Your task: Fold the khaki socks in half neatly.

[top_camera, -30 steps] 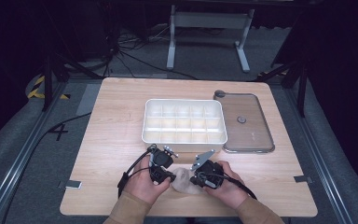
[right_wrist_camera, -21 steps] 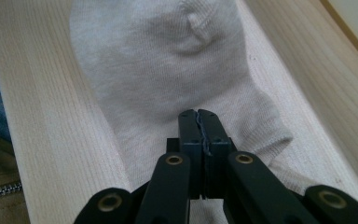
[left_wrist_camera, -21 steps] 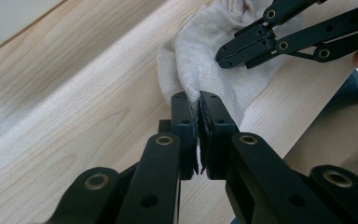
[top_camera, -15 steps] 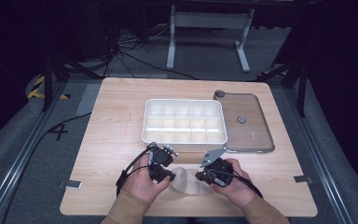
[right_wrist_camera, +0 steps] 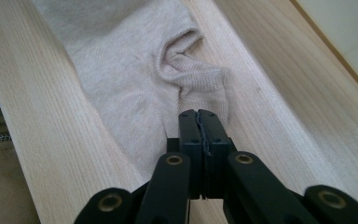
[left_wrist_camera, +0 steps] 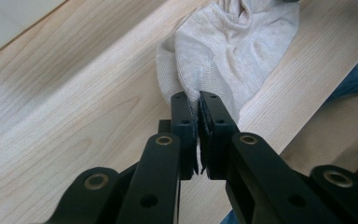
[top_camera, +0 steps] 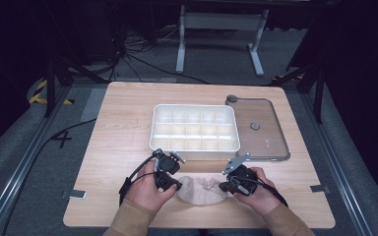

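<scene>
Pinching the beige sock [left_wrist_camera: 233, 51] at its edge, my left gripper [left_wrist_camera: 199, 100] clamps the fabric. My right gripper [right_wrist_camera: 199, 116] has its jaws pressed together at the other end. It lies flat near the table [top_camera: 128, 123] front edge.

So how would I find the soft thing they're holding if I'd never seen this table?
Start at the wooden table and find the white tray with many little compartments in the middle. Come toward the near edge, where the two hands meet: between them lies a beige sock, with the left hand-held gripper pinching one end. It is the one soft, crumpled thing; the tray and the clear lid beside it are hard and flat.
</scene>
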A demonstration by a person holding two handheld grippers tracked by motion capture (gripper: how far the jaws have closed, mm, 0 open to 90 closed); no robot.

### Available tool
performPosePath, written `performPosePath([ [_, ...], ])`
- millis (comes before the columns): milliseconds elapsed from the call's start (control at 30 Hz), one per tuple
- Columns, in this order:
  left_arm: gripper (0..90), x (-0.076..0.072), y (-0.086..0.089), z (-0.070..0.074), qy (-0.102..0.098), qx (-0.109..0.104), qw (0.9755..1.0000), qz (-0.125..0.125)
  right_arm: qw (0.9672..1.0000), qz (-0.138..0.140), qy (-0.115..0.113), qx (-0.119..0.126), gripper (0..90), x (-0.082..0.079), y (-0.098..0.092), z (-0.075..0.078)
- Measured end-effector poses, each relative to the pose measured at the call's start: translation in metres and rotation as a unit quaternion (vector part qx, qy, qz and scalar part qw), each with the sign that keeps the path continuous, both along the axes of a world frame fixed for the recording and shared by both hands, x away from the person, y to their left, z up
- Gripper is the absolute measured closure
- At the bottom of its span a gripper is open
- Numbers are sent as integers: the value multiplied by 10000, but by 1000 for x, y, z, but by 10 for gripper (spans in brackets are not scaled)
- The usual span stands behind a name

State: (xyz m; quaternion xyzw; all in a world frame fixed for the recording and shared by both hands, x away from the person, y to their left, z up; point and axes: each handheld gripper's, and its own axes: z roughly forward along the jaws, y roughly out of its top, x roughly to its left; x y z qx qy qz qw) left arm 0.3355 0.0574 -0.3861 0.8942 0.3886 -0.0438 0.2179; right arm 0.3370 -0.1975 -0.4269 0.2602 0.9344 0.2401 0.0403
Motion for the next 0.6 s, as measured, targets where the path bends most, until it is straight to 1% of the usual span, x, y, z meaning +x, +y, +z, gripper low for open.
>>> performPosePath([
  [67, 853, 0, 0, 0, 1, -11, 10000, -1, 10000, 13, 36, -38, 896, 0, 2, -3],
  [133, 853, -1, 0, 1, 16, -18, 10000, 4, 10000, 4, 17, -78, 897, 1, 3, -7],
  [200, 853, -1, -1, 1, -4, -36, 10000, 8, 10000, 17, 2, -22, 897, 1, 5, -9],
  [267, 853, -1, -1, 1, -30, -44, 10000, -2, 10000, 22, -40, -36, 897, 0, 8, -10],
  [433, 853, -3, -4, 4, -85, -99, 9999, -53, 9999, 91, -37, 40, 897, 0, 11, -11],
  [533, 853, -3, -5, 4, -137, -91, 9998, -75, 9999, 79, -52, 74, 897, -1, 13, -11],
  [600, 853, -3, -6, 5, -161, -138, 9998, -49, 9999, 103, -118, 63, 897, -2, 16, -11],
])
